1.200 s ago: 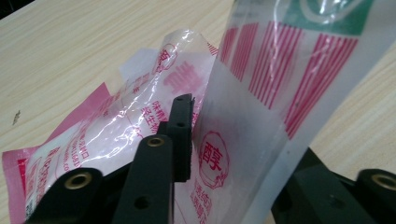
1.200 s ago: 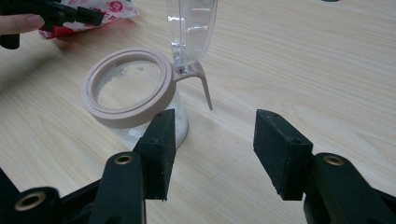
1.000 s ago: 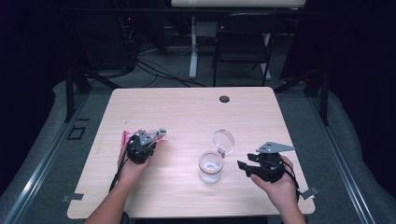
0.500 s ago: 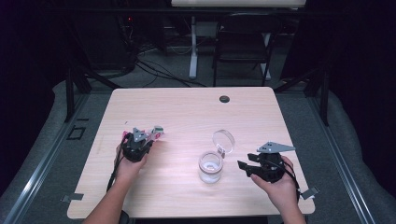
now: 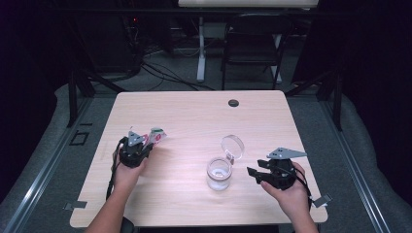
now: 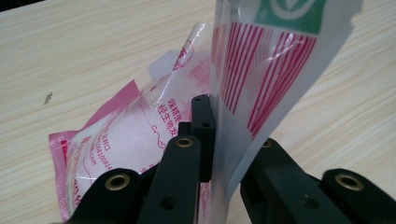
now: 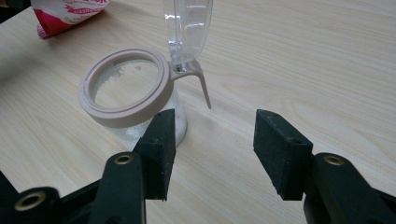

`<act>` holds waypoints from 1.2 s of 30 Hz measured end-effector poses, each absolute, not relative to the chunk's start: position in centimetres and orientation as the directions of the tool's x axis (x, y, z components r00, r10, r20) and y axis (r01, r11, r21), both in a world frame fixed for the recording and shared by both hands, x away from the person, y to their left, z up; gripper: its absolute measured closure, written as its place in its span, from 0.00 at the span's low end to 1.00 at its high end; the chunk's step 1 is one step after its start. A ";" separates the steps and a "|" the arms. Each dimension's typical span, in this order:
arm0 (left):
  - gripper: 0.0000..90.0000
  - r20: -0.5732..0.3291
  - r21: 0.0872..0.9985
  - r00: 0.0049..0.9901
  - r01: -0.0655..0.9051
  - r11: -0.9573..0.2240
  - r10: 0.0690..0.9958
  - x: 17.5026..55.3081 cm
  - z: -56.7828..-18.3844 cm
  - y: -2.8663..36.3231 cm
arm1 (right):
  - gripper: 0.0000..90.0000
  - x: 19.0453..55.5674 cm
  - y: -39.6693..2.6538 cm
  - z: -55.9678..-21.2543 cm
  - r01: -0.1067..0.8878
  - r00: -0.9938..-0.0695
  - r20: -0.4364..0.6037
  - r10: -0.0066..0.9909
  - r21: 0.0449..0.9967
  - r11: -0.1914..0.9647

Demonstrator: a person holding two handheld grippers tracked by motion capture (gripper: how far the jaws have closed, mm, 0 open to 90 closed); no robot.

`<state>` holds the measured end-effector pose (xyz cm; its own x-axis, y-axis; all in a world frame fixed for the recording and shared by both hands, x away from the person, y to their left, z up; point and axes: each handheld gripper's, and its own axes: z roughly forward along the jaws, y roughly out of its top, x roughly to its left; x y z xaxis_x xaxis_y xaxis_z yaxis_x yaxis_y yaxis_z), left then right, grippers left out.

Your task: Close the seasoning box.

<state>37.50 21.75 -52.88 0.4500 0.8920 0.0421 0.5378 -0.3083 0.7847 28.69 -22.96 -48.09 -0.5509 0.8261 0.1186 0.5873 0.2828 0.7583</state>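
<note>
1. The left claw [image 6: 212, 154] has just been closing and now pinches the edge of a pink-and-white plastic packet [image 6: 261, 70], its lower end on the desk [image 5: 194, 116] at the left;
2. The right claw [image 7: 212, 154] stands wide, empty, just beside a clear jar [image 7: 130, 93] whose hinged lid [image 7: 187, 28] is up.

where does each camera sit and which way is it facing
High view: above the person's side, looking forward and down on the table; both forearms, the left gripper and the right gripper show.
Left gripper view: rides the left gripper, looking along its black fingers, shut on a pink and white plastic pouch.
Right gripper view: rides the right gripper, looking along its open fingers at a clear jar with its hinged lid up.
Shared: the high and right gripper views both show jar and pouch.
</note>
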 end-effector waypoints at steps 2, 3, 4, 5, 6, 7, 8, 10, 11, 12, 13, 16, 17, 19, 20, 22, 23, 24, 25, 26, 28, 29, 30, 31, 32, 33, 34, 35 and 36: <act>0.97 0.036 0.790 0.445 0.536 -0.298 0.895 37.3 -52.7 22.1 | 0.54 28.7 -22.9 -48.1 0.587 -0.552 0.118 0.826 0.758 0.284; 0.97 0.030 0.794 0.440 0.535 -0.290 0.897 37.3 -52.6 22.2 | 0.54 28.7 -22.9 -48.1 0.587 -0.552 0.118 0.826 0.758 0.284; 0.97 0.023 0.797 0.435 0.535 -0.279 0.900 37.2 -52.4 22.4 | 0.54 28.7 -22.9 -48.1 0.587 -0.549 0.122 0.827 0.761 0.278; 0.97 0.019 0.801 0.434 0.533 -0.273 0.901 37.1 -52.3 22.6 | 0.54 28.7 -23.0 -48.1 0.588 -0.551 0.119 0.826 0.758 0.282; 0.97 0.016 0.804 0.430 0.532 -0.268 0.903 37.0 -52.2 22.8 | 0.54 28.7 -23.0 -48.1 0.588 -0.551 0.120 0.826 0.758 0.281; 0.97 0.012 0.805 0.425 0.533 -0.261 0.905 36.9 -52.1 23.0 | 0.54 28.7 -23.0 -48.1 0.588 -0.551 0.120 0.826 0.759 0.281; 0.97 0.008 0.809 0.423 0.530 -0.255 0.906 36.8 -51.9 23.2 | 0.54 28.7 -22.9 -48.2 0.587 -0.549 0.123 0.827 0.760 0.277; 0.97 0.005 0.814 0.416 0.526 -0.245 0.910 36.7 -51.7 23.6 | 0.54 28.8 -22.9 -48.2 0.588 -0.550 0.119 0.827 0.758 0.282; 0.97 0.003 0.819 0.409 0.523 -0.237 0.913 36.7 -51.6 23.8 | 0.54 28.8 -22.9 -48.2 0.588 -0.551 0.119 0.826 0.757 0.283; 0.97 -0.002 0.821 0.405 0.523 -0.230 0.914 36.6 -51.5 24.0 | 0.54 28.8 -22.9 -48.2 0.588 -0.552 0.122 0.825 0.758 0.281; 0.97 -0.010 0.824 0.401 0.523 -0.220 0.916 36.6 -51.4 24.2 | 0.54 28.8 -22.9 -48.2 0.588 -0.552 0.122 0.825 0.758 0.281; 0.97 -0.021 0.827 0.395 0.523 -0.206 0.918 36.6 -51.3 24.6 | 0.54 28.8 -22.9 -48.2 0.590 -0.549 0.120 0.827 0.757 0.282; 0.97 -0.022 0.828 0.394 0.522 -0.205 0.919 36.5 -51.3 24.7 | 0.54 28.8 -22.9 -48.2 0.589 -0.549 0.119 0.827 0.757 0.282; 0.97 -0.027 0.828 0.389 0.524 -0.198 0.921 36.5 -51.2 24.8 | 0.54 28.8 -22.9 -48.2 0.589 -0.549 0.126 0.826 0.760 0.275; 0.97 -0.028 0.831 0.385 0.522 -0.193 0.922 36.4 -51.1 24.9 | 0.54 28.8 -22.9 -48.2 0.589 -0.549 0.126 0.826 0.760 0.275; 0.98 -0.033 0.837 0.372 0.517 -0.178 0.927 36.3 -50.9 25.4 | 0.54 28.8 -23.0 -48.2 0.589 -0.548 0.121 0.828 0.758 0.279; 0.98 -0.035 0.838 0.370 0.517 -0.175 0.928 36.3 -50.8 25.6 | 0.54 28.8 -22.9 -48.2 0.588 -0.546 0.124 0.828 0.761 0.274; 0.98 -0.035 0.838 0.370 0.517 -0.175 0.928 36.3 -50.8 25.6 | 0.54 28.8 -22.9 -48.2 0.588 -0.546 0.124 0.828 0.761 0.274; 0.98 -0.038 0.839 0.364 0.517 -0.168 0.931 36.3 -50.7 25.8 | 0.54 28.8 -23.0 -48.2 0.588 -0.548 0.121 0.828 0.759 0.278; 0.99 -0.038 0.840 0.362 0.516 -0.166 0.931 36.3 -50.7 25.9 | 0.54 28.8 -23.0 -48.2 0.588 -0.548 0.121 0.827 0.759 0.279; 1.00 -0.045 0.844 0.356 0.514 -0.155 0.933 36.3 -50.5 26.3 | 0.54 28.8 -23.0 -48.2 0.590 -0.549 0.121 0.827 0.757 0.281; 1.00 -0.047 0.844 0.355 0.514 -0.152 0.934 36.3 -50.5 26.4 | 0.54 28.8 -23.0 -48.2 0.589 -0.549 0.121 0.827 0.758 0.281; 1.00 -0.047 0.844 0.355 0.514 -0.152 0.934 36.3 -50.5 26.4 | 0.54 28.8 -23.0 -48.2 0.589 -0.549 0.121 0.827 0.758 0.281; 1.00 -0.051 0.843 0.351 0.517 -0.148 0.935 36.3 -50.4 26.5 | 0.54 28.8 -23.0 -48.2 0.590 -0.549 0.123 0.827 0.757 0.280; 1.00 -0.048 0.845 0.350 0.514 -0.150 0.935 36.3 -50.4 26.6 | 0.54 28.8 -23.0 -48.2 0.591 -0.547 0.121 0.828 0.757 0.279; 1.00 -0.050 0.846 0.347 0.513 -0.145 0.937 36.3 -50.3 26.6 | 0.54 28.8 -23.0 -48.2 0.591 -0.547 0.121 0.828 0.757 0.279; 1.00 -0.049 0.846 0.345 0.514 -0.144 0.937 36.3 -50.3 26.7 | 0.54 28.8 -23.0 -48.2 0.590 -0.548 0.121 0.828 0.758 0.279; 1.00 -0.049 0.846 0.342 0.513 -0.143 0.938 36.3 -50.2 26.8 | 0.54 28.8 -23.0 -48.2 0.590 -0.548 0.121 0.828 0.757 0.279; 1.00 -0.046 0.845 0.341 0.515 -0.146 0.939 36.3 -50.2 26.8 | 0.54 28.8 -23.0 -48.2 0.591 -0.547 0.123 0.828 0.758 0.278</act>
